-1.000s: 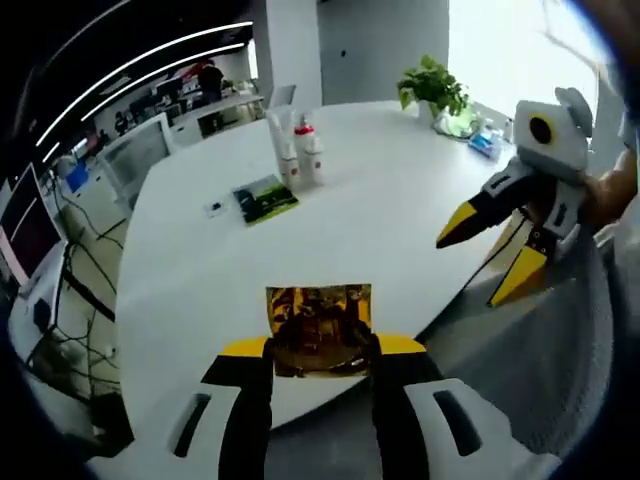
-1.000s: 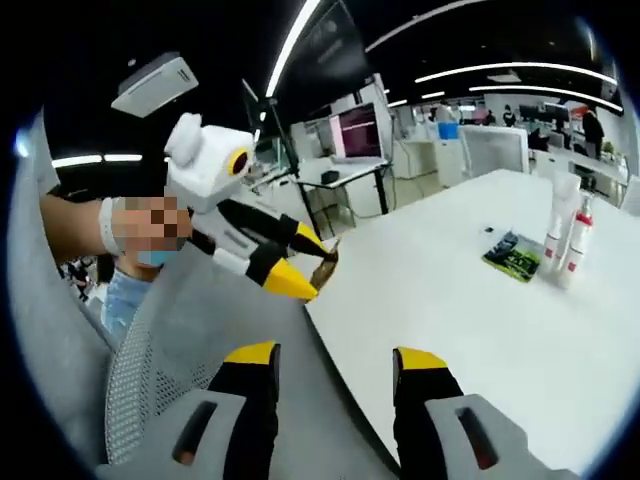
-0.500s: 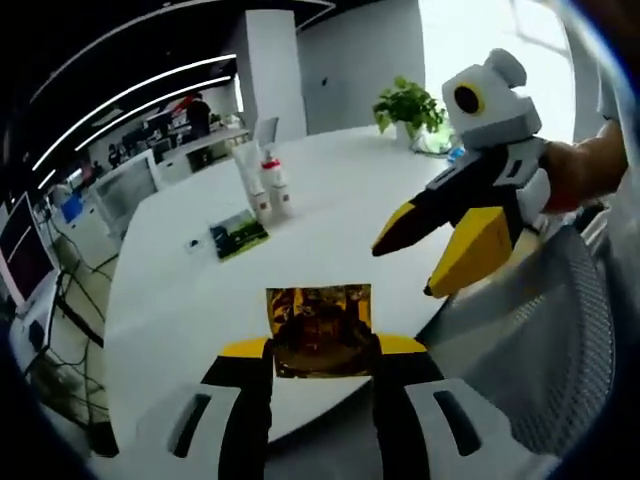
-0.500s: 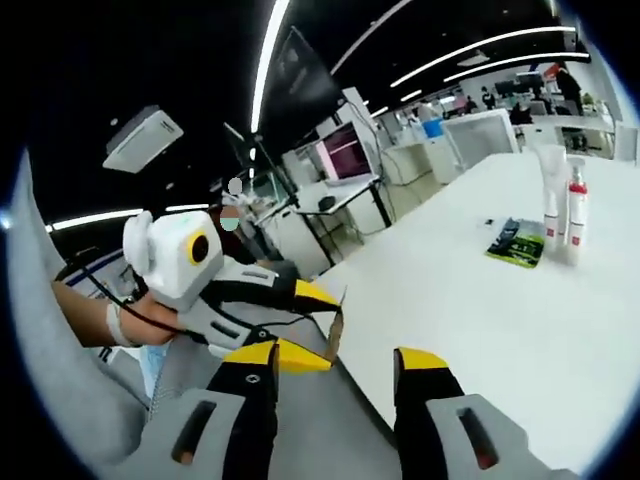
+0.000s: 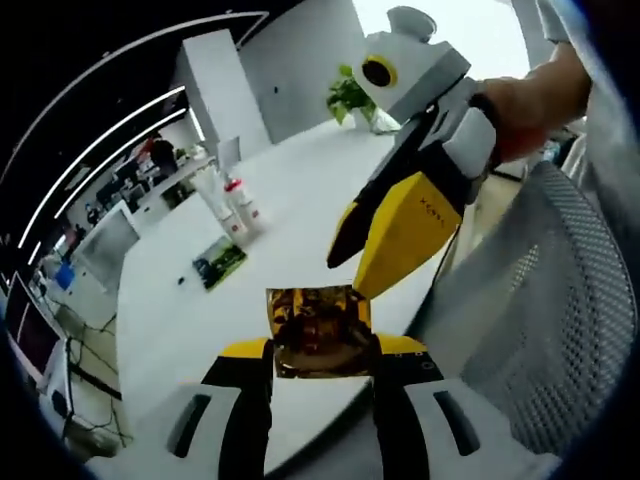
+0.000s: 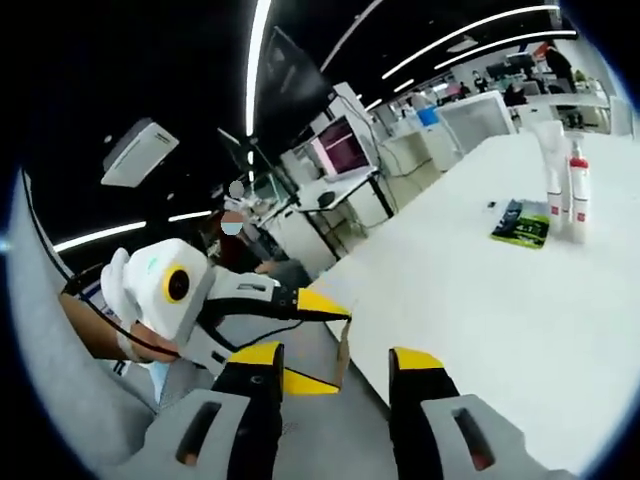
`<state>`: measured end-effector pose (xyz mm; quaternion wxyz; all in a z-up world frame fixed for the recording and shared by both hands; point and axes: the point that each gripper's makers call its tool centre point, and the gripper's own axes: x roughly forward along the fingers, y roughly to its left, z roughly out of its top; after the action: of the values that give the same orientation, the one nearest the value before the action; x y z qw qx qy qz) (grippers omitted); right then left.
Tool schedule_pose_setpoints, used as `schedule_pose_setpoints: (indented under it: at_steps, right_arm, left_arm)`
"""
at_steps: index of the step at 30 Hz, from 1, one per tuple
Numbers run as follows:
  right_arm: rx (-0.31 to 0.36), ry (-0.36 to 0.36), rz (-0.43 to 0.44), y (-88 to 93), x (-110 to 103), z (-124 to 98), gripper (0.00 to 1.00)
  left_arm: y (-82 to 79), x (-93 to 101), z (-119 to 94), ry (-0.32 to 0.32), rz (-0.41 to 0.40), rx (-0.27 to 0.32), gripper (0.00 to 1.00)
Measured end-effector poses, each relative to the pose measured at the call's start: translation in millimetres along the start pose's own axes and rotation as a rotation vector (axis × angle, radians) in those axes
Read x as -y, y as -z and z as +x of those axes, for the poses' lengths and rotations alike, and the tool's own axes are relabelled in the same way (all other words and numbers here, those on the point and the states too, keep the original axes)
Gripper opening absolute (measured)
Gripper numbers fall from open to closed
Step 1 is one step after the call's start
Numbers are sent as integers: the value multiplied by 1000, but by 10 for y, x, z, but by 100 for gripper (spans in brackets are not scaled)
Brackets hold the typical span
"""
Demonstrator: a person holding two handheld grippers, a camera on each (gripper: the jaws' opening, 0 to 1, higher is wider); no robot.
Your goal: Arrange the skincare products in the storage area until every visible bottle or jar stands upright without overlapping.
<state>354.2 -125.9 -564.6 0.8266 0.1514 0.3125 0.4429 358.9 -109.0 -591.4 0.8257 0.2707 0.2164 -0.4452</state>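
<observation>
White round table occupies both views and serves as the landmark. Grey mesh chair back stands just beside the table's near edge. Left gripper, at that near edge, has its yellow-tipped jaws closed on a gold foil sachet; the print on the sachet is too blurred to read. Right gripper, seen in the left gripper view, hangs above the table edge with its 2 jaws parted and nothing between them; small lettering on 1 yellow jaw is illegible. In the right gripper view the sachet appears edge-on in the left gripper. Far across the table stand 2 upright bottles, touching or nearly so, 1 white-capped and 1 red-capped. Green leaflet lies flat near them; its text cannot be read. Potted plant sits at the far rim.
</observation>
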Motion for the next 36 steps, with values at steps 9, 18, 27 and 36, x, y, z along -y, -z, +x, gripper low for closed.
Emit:
schedule_pose_setpoints:
  at_steps: [9, 18, 27, 36]
  right_arm:
    - [-21, -26, -4, 34, -33, 52, 26]
    - [-98, -13, -53, 76, 69, 252, 11]
    - [-156, -29, -63, 173, 56, 272, 0]
    - [-9, -53, 33, -67, 117, 133, 0]
  left_arm:
    - [9, -30, -15, -20, 31, -1, 36]
    - [-98, 134, -2, 27, 143, 35, 36]
    - [-96, 118, 5, 25, 145, 37, 36]
    - [-205, 29, -65, 23, -28, 105, 31]
